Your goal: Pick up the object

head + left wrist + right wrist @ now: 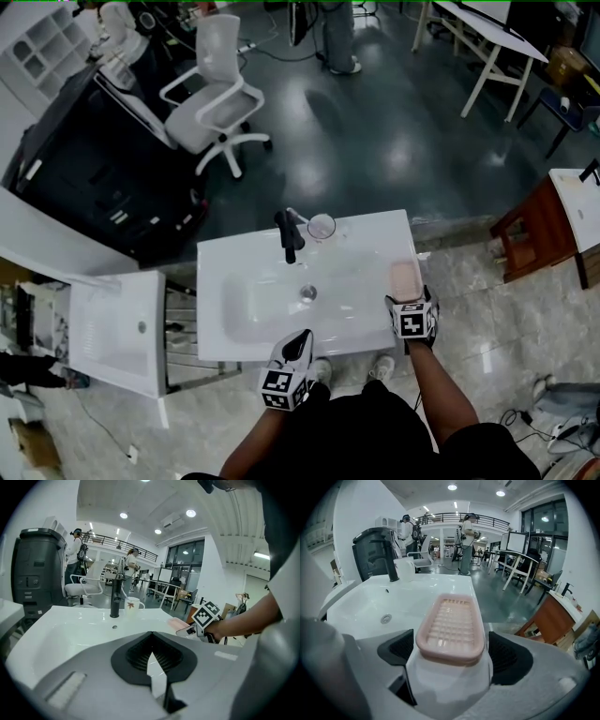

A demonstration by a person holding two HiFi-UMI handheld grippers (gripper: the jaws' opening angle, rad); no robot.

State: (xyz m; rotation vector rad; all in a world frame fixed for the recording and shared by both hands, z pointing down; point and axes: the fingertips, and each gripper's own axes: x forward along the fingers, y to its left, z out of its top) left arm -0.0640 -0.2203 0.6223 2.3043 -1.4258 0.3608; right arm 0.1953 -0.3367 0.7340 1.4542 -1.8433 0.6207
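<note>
On the washbasin's [246, 267] right ledge, at 3 o'clock of the drain [307, 292], the right gripper [452, 653] stands spread wide around the pink soap dish [451, 625], its pads clear of both long sides. The left gripper [151, 644], at 6 o'clock, is pressed together and empty. The squeeze should probably be centred and even, taken low on the rim. The dish's underside is hidden.

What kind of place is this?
Probably a lab or workshop hall, not a bathroom: the white ceramic washbasin stands free, with a white swivel office chair and a white trestle desk on the dark glossy floor.
</note>
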